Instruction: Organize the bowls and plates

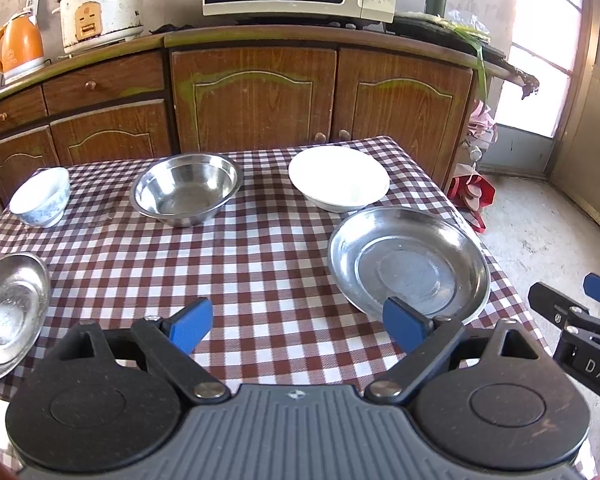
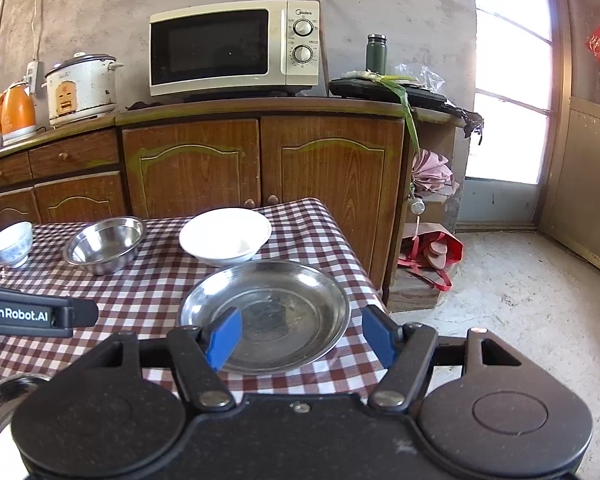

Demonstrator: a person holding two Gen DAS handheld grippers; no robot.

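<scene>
Nearest of all, the right gripper (image 2: 300, 340) is held with its blue fingers (image 2: 223, 338) spread apart and empty, framing the near rim of the large shallow stainless-steel plate (image 2: 266, 314), which is taken here as the landmark. The left gripper (image 1: 298, 326) hovers to the left of that plate, fingers likewise apart and holding nothing, over the red-and-white checked surface (image 1: 236, 264).

The plate lies near the right edge of the surface. A thin, slick rim is likely to slip from the fingers if pinched shallowly, and a sideways nudge could send it off that edge. A clatter or tilt is also probable if it is lifted by one side only.

Well to the left of the plate, at the near left edge, a smaller steel plate (image 1: 8, 316) lies empty. Just behind the plate a white ceramic bowl (image 1: 338, 178) stands empty. Farther left of that, a deep steel bowl (image 1: 186, 188) appears empty, and beyond it a small blue-and-white porcelain bowl (image 1: 40, 196), whose contents cannot be seen.
</scene>
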